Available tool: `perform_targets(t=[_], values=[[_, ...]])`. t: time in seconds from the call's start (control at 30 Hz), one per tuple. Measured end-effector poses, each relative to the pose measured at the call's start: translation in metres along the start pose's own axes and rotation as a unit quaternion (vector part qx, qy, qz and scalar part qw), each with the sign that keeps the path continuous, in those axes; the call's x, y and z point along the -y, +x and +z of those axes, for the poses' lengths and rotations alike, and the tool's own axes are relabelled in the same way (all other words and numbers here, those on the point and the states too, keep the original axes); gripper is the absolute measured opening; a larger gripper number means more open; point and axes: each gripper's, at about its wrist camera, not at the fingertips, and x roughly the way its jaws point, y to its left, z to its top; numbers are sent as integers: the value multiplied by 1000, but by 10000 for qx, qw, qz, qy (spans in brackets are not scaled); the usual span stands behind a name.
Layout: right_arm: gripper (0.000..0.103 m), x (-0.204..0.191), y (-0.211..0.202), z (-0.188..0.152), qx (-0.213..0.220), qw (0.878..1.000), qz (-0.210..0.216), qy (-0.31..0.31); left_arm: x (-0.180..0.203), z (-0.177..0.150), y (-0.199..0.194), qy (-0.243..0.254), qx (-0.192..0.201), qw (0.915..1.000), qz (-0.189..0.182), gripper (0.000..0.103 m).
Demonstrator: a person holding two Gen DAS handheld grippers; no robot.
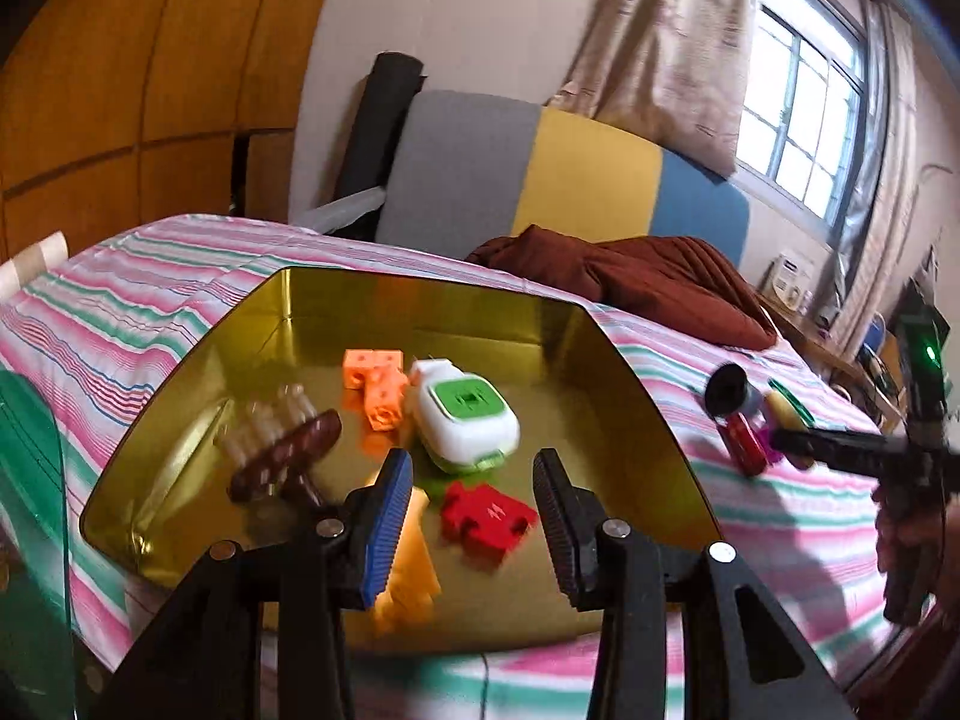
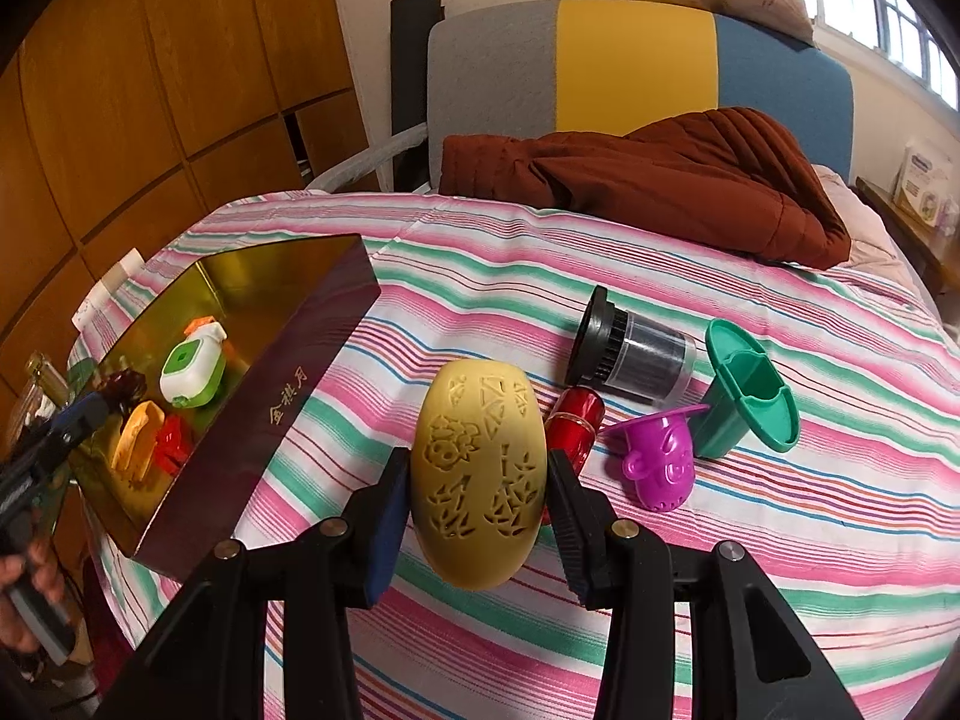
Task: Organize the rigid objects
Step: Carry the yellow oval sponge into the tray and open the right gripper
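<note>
I judge the sorting a little past halfway. In the gold-lined box (image 1: 180, 396) on the striped bed (image 2: 660, 540), centre of the left wrist view, I count a brown piece (image 1: 288, 462), orange cubes (image 1: 375, 387), a white-and-green device (image 1: 465, 423), a red block (image 1: 486, 519) and a yellow-orange piece (image 1: 411, 582), the last one blurred.

Four things lie loose on the bed at the middle right of the right wrist view: a black-capped clear cylinder (image 2: 636, 360), a red cylinder (image 2: 573, 423), a purple cup (image 2: 657, 465) and a green holder (image 2: 750, 399).

My right hand-held gripper (image 2: 477, 489) holds a fifth, a yellow carved oval (image 2: 480, 474), with both pads against its sides at lower centre of that view. The box sits to its left in the frame, so I think the oval goes there next.

My left hand-held gripper (image 1: 474, 525) is partly spread and grips nothing; it sits over the box's near part, with the red block and the yellow-orange piece showing below, between its fingers.
</note>
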Motion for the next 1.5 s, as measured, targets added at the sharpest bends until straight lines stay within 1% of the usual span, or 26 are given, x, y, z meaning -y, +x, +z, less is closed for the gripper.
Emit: perform_targets(t=[0.23, 0.3, 0.4, 0.53, 0.67, 0.87, 0.93, 1.07, 1.17, 1.3, 1.43, 1.5], values=[[44, -8, -2, -1, 48, 9999, 86, -95, 20, -27, -9, 402, -134, 9990, -166, 42], [44, -11, -5, 0, 108, 9997, 222, -39, 26, -32, -14, 575, -57, 9982, -167, 42], [44, -22, -5, 2, 103, 9995, 272, -132, 31, -35, -20, 699, -51, 9971, -284, 42], [44, -50, -4, 6, 15, 9985, 470, -279, 33, -36, -23, 741, -21, 9967, -344, 42], [44, -87, 1, 17, 4, 9967, 725, -372, 29, -37, -27, 688, 1, 9969, -388, 42], [44, -136, 19, 35, -109, 9940, 873, -646, 21, -42, -37, 768, 69, 9963, -387, 42], [44, -148, 28, 40, -208, 9934, 837, -752, 19, -43, -39, 773, 100, 9963, -353, 42], [44, -165, 53, 48, -521, 9929, 577, -905, 11, -43, -40, 651, 123, 9972, -339, 42], [44, -170, 72, 55, -727, 9928, 342, -888, 6, -43, -41, 581, 132, 9977, -327, 42], [44, -169, 95, 62, -993, 9920, 155, -768, 4, -42, -43, 575, 135, 9977, -336, 42], [45, -172, 107, 69, -1035, 9905, -46, -901, 5, -43, -44, 590, 148, 9976, -327, 42], [45, -172, 111, 72, -1021, 9911, -96, -851, 5, -43, -45, 604, 154, 9975, -321, 42]])
